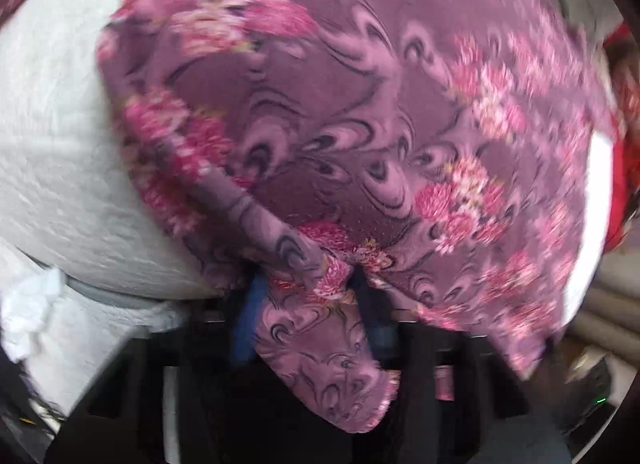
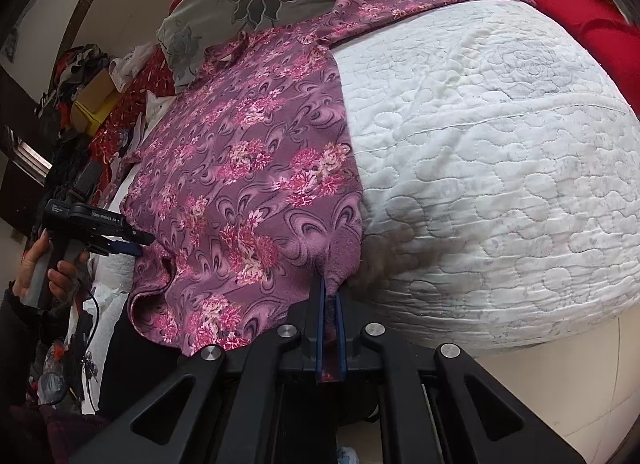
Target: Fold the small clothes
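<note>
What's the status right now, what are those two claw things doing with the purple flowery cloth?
Right gripper shut on purple floral garment, near hem. Left gripper shut on same hem. Garment spread over white quilted mattress. Nothing in the way.

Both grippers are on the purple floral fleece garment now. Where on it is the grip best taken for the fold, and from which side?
Grip the purple floral fleece garment at its near hem corners, coming in from the near bed edge. The right gripper already pinches one corner flat between its pads; the left gripper bites the opposite one. The cloth lies spread over the white quilted mattress, so that hem overhangs and is reachable.
</note>
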### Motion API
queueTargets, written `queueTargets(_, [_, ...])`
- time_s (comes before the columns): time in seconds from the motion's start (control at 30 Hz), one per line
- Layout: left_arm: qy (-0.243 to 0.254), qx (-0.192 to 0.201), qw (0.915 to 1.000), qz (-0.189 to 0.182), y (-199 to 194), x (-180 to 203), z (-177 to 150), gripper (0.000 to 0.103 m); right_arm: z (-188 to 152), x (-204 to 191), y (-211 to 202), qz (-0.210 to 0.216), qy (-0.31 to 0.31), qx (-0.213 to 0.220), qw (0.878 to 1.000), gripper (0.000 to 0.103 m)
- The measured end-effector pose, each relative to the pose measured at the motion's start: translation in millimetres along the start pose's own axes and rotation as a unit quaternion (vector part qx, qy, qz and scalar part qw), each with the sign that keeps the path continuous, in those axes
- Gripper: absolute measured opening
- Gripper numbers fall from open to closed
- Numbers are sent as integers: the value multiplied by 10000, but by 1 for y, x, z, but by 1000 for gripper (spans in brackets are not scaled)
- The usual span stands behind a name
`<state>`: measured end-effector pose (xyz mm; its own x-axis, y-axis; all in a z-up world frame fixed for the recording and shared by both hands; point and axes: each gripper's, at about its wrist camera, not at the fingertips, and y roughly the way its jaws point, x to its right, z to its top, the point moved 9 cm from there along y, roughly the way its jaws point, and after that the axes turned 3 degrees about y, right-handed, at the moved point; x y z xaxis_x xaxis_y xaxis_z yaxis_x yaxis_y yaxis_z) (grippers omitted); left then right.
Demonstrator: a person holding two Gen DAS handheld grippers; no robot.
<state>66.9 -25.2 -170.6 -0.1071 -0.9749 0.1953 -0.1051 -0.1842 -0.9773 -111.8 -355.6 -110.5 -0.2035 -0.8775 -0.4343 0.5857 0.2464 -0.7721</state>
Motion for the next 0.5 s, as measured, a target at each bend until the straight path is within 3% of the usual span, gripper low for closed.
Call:
queueTargets(0.07, [-53, 142, 9995, -262, -13, -7, -6, 1, 1, -2, -5, 32, -67, 80, 9999, 4])
queueTargets(0.17, [13, 497, 9987, -146, -36, -35, -27, 1, 2, -7, -17, 98, -176, 216, 9996, 4])
queueTargets(0.33, [-509, 595, 9960, -423, -54, -104, -78, 1, -2, -3, -37, 149, -66, 324, 9993, 2])
queueTargets(0.37, [-633, 564, 9956, -409, -56, -117, -85, 1, -3, 3, -35, 36, -23, 253, 9997, 2])
queueTargets(0.4, [-730, 540, 9951, -393, -58, -128, -95, 1, -5, 14, -32, -344, 17, 164, 9993, 2])
queueTargets(0.5, [-995, 681, 9918, -422, -63, -156, -115, 2, 0, 23, -34, -565, 48, 185, 9982, 4])
